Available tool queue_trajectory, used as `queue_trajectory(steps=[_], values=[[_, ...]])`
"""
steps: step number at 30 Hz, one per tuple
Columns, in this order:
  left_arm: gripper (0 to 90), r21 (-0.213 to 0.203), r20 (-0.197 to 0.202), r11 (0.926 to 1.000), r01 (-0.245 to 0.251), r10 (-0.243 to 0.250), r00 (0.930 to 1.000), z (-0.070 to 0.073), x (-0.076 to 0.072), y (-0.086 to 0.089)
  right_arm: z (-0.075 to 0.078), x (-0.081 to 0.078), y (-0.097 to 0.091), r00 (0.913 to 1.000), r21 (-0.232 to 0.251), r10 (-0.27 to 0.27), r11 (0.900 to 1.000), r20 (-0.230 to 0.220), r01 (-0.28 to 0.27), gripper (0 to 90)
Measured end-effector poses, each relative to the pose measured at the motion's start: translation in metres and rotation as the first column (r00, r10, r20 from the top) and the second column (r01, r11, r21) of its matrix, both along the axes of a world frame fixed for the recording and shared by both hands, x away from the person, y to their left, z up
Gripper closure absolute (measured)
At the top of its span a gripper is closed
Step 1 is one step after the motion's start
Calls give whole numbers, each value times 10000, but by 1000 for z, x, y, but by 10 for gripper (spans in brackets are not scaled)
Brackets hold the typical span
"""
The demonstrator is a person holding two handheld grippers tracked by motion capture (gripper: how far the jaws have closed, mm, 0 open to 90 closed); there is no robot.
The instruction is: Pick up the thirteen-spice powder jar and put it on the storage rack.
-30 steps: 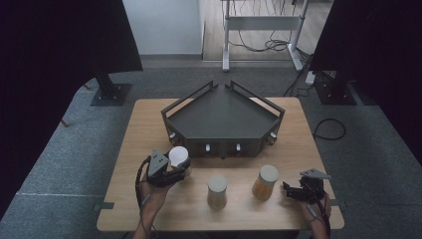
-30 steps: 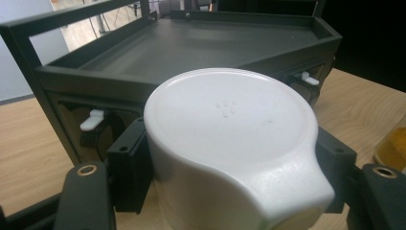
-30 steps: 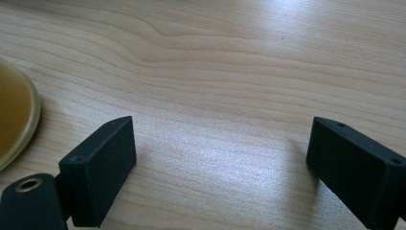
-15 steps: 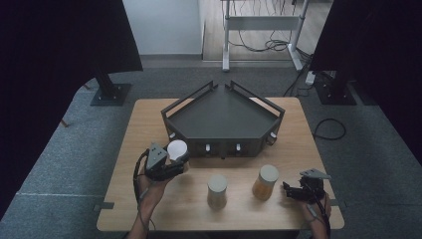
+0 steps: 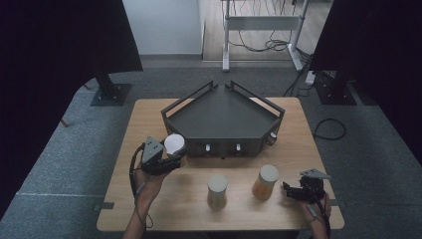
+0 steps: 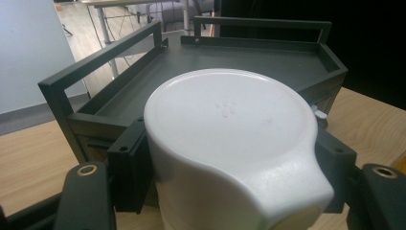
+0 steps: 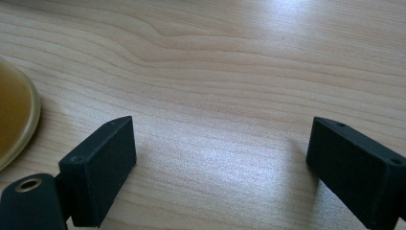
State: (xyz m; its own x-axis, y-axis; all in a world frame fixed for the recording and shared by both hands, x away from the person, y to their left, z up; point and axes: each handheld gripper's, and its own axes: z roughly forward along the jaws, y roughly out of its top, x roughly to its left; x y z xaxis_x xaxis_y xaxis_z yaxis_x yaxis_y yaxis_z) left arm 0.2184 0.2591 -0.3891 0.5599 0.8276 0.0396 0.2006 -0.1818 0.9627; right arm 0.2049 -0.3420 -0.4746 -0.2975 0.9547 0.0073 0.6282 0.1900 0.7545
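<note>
A white cup (image 5: 174,144) (image 6: 230,143), upside down with its flat base up, is clamped between the jaws of my left gripper (image 5: 169,158) and held above the table next to the front left corner of the dark tray (image 5: 219,117) (image 6: 249,62). A beige cup (image 5: 217,190) and an amber cup (image 5: 264,181) stand upside down on the wooden table (image 5: 149,124) in front of the tray. My right gripper (image 5: 291,191) (image 7: 220,163) rests low over bare wood to the right of the amber cup (image 7: 14,115), jaws wide apart and holding nothing.
The tray has raised rails and small knobs (image 5: 238,147) on its front face. Black stands (image 5: 109,92) flank the table on the carpet. A metal frame with cables (image 5: 263,30) stands behind.
My left gripper has carried the white cup a little forward and up toward the tray's front left corner. The right gripper and the two standing cups have stayed put.
</note>
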Motion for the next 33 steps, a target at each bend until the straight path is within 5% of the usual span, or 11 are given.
queue_trajectory(steps=[33], values=[[302,130,166,9999,104,-106,9998,30,17,-4,0,0,0,10000,3,0,10000,-2,0,93]])
